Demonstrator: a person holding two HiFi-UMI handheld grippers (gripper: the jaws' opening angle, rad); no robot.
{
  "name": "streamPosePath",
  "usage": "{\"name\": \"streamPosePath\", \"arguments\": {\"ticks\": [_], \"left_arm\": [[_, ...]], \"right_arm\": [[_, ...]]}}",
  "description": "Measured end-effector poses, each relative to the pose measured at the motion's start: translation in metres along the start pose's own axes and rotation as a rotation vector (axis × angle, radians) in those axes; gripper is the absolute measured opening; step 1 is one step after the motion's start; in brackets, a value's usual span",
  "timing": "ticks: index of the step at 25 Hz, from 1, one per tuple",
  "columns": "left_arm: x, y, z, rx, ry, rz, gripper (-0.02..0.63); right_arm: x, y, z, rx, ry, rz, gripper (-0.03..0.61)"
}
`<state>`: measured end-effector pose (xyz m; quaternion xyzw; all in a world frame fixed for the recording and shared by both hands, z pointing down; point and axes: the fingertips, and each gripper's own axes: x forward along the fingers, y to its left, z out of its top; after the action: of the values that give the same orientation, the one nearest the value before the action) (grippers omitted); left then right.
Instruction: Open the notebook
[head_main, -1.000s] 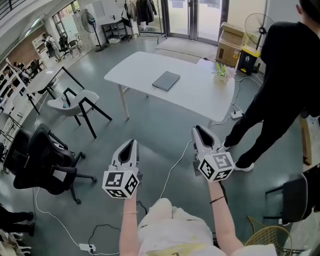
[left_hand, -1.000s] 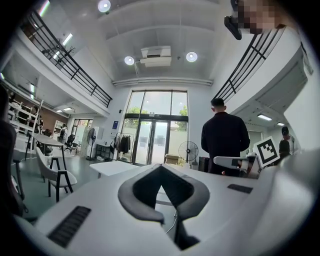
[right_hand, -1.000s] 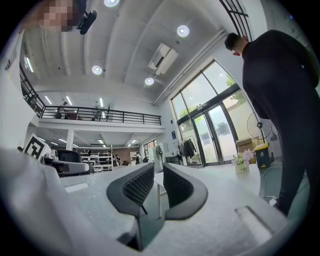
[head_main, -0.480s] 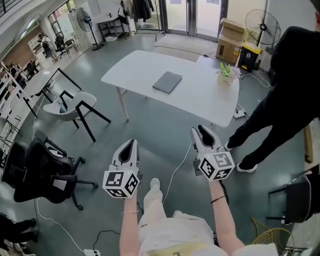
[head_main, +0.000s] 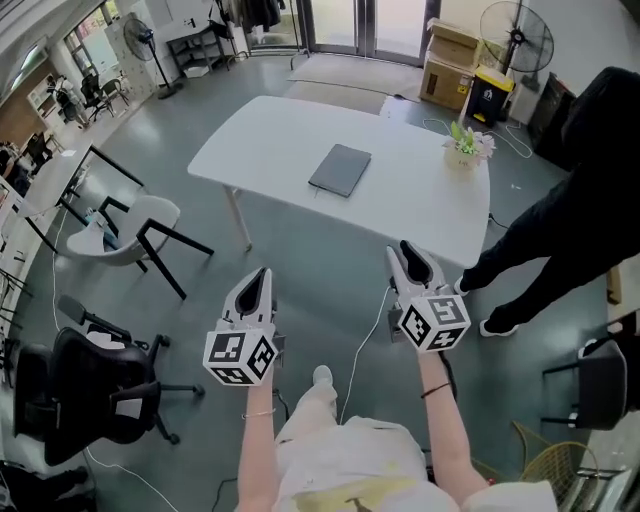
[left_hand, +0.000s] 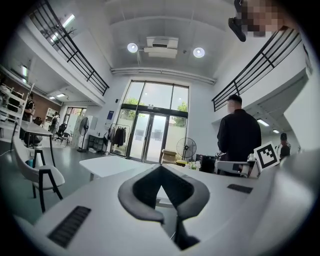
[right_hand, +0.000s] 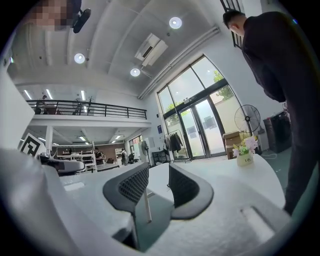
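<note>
A dark grey notebook (head_main: 340, 170) lies closed near the middle of a white table (head_main: 262, 135), seen in the head view. Both grippers hang over the floor short of the table's near edge, well apart from the notebook. My left gripper (head_main: 260, 277) points at the table with its fingertips touching and nothing between them (left_hand: 161, 170). My right gripper (head_main: 411, 252) sits close to the table's near right corner, its jaws a narrow gap apart and holding nothing (right_hand: 159, 172). The notebook does not show in either gripper view.
A small flower pot (head_main: 466, 150) stands at the table's right end. A person in black (head_main: 585, 190) stands by the right side. A white chair (head_main: 135, 225) and a black office chair (head_main: 100, 395) are at left. A cable (head_main: 365, 325) trails on the floor.
The table and notebook have come nearer and lower in the head view. Both grippers keep their pose. The person in black has shifted to the right.
</note>
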<state>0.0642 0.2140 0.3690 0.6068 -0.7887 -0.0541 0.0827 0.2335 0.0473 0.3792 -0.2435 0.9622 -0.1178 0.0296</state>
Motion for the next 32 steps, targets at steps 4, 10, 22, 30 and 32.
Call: {"name": "streamPosePath", "arguments": {"ticks": [4,10,22,30,32], "left_arm": [[0.032,0.029,0.003,-0.007,0.017,-0.037,-0.002],[0.077,0.063,-0.003,-0.014,0.038,-0.066,-0.002],[0.169,0.108,-0.018,-0.048,0.106,-0.103,0.0],[0.258,0.141,-0.035,-0.07,0.166,-0.124,-0.002],[0.281,0.145,-0.041,-0.074,0.193,-0.132,-0.002]], "right_arm": [[0.035,-0.004,-0.002,0.01,-0.004,-0.046,0.107],[0.082,-0.015,-0.01,0.02,-0.013,-0.096,0.107],[0.168,-0.059,-0.034,0.063,0.033,-0.154,0.107],[0.239,-0.107,-0.056,0.09,0.076,-0.205,0.107],[0.255,-0.119,-0.06,0.102,0.094,-0.213,0.107]]}}
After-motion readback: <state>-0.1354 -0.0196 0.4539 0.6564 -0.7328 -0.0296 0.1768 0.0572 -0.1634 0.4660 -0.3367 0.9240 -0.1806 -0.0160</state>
